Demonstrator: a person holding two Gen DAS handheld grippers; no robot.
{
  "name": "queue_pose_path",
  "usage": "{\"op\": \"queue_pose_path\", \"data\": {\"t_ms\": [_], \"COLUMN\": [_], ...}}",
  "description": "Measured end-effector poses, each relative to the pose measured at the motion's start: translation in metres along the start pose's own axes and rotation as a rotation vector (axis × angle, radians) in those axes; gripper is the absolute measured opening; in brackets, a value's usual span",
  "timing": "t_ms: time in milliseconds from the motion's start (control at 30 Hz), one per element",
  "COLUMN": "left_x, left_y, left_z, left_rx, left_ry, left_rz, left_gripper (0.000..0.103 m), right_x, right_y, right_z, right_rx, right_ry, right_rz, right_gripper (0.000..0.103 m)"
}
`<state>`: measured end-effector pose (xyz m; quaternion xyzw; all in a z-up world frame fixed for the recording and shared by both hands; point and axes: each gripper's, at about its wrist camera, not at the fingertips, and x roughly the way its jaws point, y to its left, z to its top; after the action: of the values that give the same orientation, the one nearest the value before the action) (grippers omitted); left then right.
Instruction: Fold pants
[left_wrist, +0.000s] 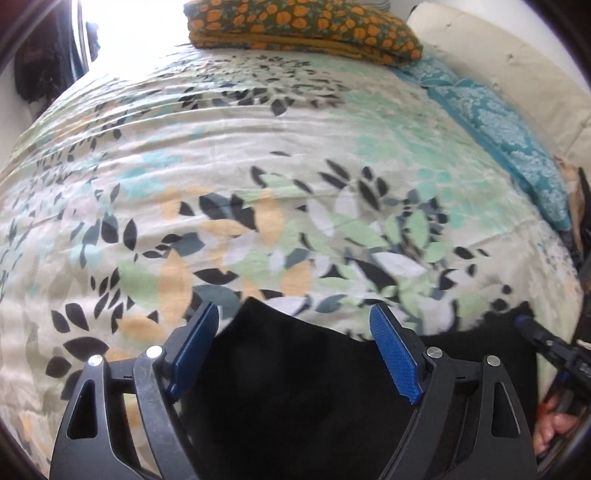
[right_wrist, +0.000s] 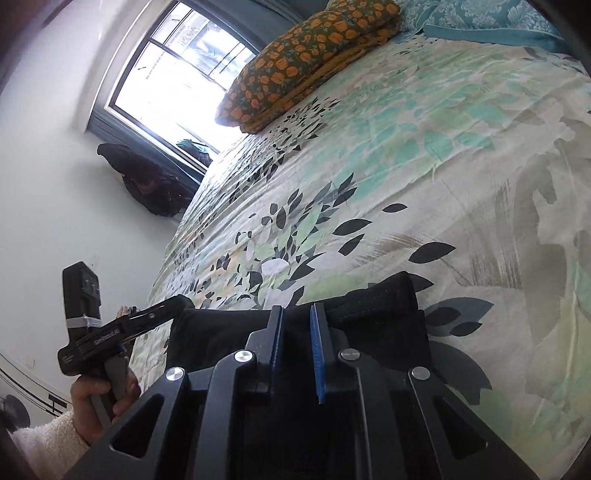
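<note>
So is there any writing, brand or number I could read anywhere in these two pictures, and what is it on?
Pale lettering on the side of the left tongs, seen from the right wrist view: too blurred to read.
Small marking on the right tongs at the edge of the left wrist view: too small to read.
Floral bedspread, orange-flowered cushion, black pants: patterns or plain cloth only, no text.
</note>
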<state>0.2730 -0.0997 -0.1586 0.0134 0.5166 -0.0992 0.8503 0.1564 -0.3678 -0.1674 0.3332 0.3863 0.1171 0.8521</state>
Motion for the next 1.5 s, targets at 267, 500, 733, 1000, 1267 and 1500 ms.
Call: {"op": "queue_pose_path", "data": {"t_ms": [267,500,733,1000,1267,1500], "left_x": [-0.017,-0.115,-0.128,-0.156,-0.184,-0.191], "left_y": [0.058,0.027,-0.03,-0.026,-0.006,0.004], "left_z": [-0.004,-0.06,-0.156,-0.16,-0.167,-0.173], "left_rx": [-0.281,-0.106,0.126,0.112,0.058,0.052], "left_ry": [-0.014,-0.066,0.04,-0.04,-0.075,-0.09], "left_rz": [-0.033,-0.145,-0.21,-0.148,-0.037,0.028], "left_gripper": [0.086,0.086,0.086,0.086,0.086,0.086], "right_x": [0.001,-0.045,-0.091,-0.129,-0.147,-0.133], "right_y": [-0.006,0.045,0.078,0.055,0.098,0.119], "right_z": [0.001,0.004,-0.062,-0.093,-0.116,-0.126], "right_rx": [0.032,-0.144,-0.139,0.018,-0.186,-0.314], "right_ry": [0.0,-0.035,0.076,-0.051,-0.144,-0.116], "right_rz": [0.018,-0.051,-0.034,-0.143,-0.316,-0.36], "right_gripper": [0.008,0.058,0.059,0.064,0.076,0.078]}}
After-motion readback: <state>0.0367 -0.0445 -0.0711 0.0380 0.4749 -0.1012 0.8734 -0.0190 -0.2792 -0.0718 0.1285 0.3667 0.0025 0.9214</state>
